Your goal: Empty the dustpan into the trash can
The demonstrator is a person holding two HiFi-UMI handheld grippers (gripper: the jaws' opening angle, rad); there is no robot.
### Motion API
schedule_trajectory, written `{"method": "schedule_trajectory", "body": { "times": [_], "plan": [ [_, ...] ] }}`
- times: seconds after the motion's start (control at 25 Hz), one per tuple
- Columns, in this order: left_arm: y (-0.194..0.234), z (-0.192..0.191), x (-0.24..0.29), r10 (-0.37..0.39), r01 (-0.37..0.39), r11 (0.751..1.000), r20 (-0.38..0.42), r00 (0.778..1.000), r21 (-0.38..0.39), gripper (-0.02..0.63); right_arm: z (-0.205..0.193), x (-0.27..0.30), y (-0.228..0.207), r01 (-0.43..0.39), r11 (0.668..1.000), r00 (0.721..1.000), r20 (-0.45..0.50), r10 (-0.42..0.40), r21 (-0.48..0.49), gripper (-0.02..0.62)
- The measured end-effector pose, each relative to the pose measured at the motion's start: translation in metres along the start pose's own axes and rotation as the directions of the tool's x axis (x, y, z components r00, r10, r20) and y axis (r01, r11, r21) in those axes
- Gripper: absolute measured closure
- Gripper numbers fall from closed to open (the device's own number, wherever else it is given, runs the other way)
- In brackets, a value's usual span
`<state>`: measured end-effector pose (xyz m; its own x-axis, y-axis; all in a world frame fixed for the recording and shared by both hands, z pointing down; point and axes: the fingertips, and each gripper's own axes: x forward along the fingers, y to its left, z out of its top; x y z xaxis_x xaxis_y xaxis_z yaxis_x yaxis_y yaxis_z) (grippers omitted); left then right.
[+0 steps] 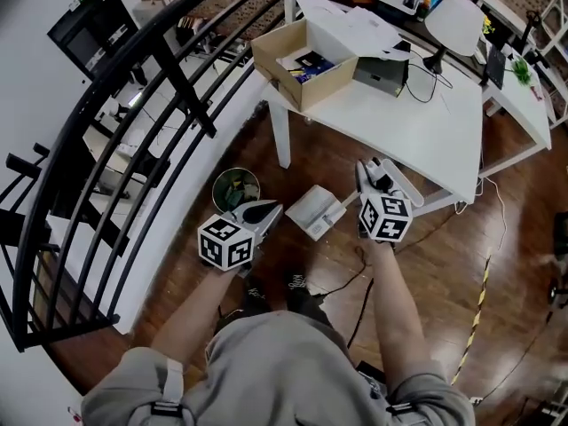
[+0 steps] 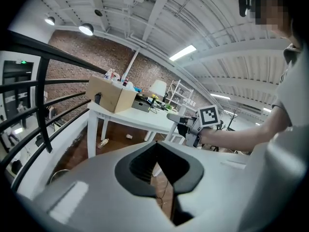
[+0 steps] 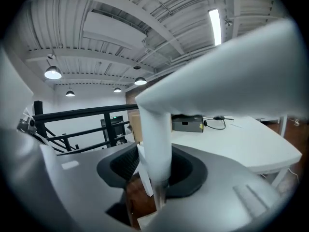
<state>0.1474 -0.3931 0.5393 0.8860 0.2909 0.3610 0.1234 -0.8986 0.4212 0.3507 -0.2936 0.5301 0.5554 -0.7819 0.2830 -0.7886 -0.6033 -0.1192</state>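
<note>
In the head view the white dustpan (image 1: 312, 209) hangs low over the wood floor, between my two grippers. My right gripper (image 1: 373, 177) is shut on its handle (image 1: 344, 203). In the right gripper view the white handle (image 3: 155, 144) runs upright between the jaws and the pan (image 3: 227, 76) spreads above them. The round trash can (image 1: 233, 187), with dark rubbish inside, stands on the floor just left of the dustpan. My left gripper (image 1: 269, 210) hovers next to the can's near rim, open, with only floor showing between its jaws (image 2: 161, 178).
A white table (image 1: 417, 122) carrying a cardboard box (image 1: 302, 60), a grey device and cables stands right behind the dustpan. A black railing (image 1: 133, 105) curves along the left by the can. A black cable (image 1: 355, 282) lies on the floor by the person's feet.
</note>
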Motion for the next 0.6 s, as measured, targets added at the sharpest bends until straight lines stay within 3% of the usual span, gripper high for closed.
{"method": "schedule_trajectory", "body": {
  "times": [0.4,0.6],
  "plan": [
    [0.008,-0.021,0.027,0.053,-0.055,0.997,-0.041,0.998,-0.048,0.603,-0.060,0.028,-0.041,-0.049,0.999,0.998,-0.034,0.048,-0.023,0.445],
    [0.005,-0.029,0.038,0.046,-0.050,0.997,-0.066,0.997,-0.058,0.603,-0.096,0.012,-0.058,-0.022,1.000,0.997,-0.073,0.022,0.009,0.443]
  ]
}}
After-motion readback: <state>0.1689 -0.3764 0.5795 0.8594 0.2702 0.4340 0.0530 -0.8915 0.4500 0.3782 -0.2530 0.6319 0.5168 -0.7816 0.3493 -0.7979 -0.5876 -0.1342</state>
